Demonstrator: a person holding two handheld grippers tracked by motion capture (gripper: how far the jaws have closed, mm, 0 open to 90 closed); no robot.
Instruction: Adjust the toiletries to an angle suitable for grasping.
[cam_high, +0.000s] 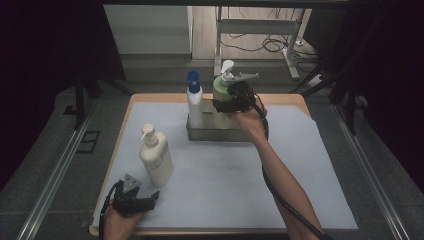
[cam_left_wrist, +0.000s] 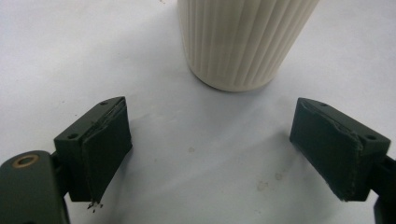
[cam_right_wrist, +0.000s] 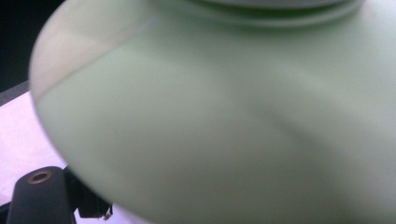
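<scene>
A pale green pump bottle (cam_high: 219, 86) with a white pump stands at the right end of a metal tray (cam_high: 220, 134) at the back of the table. My right gripper (cam_high: 227, 103) is shut on its body from the near side. In the right gripper view the green bottle (cam_right_wrist: 224, 121) sits close up between the jaws. A cream ribbed pump bottle (cam_high: 156, 160) stands upright at the front left. Just in front of it my left gripper (cam_high: 145, 200) rests low over the sheet. Its jaws are open with nothing between them (cam_left_wrist: 219, 154), and the cream bottle's base (cam_left_wrist: 238, 42) lies just beyond them.
A white bottle with a blue cap (cam_high: 195, 102) stands in the tray's left end, close beside the green one. A pale sheet (cam_high: 225, 175) covers the wooden table (cam_high: 150, 96). Metal rails run along both sides. A frame and cables lie on the floor behind.
</scene>
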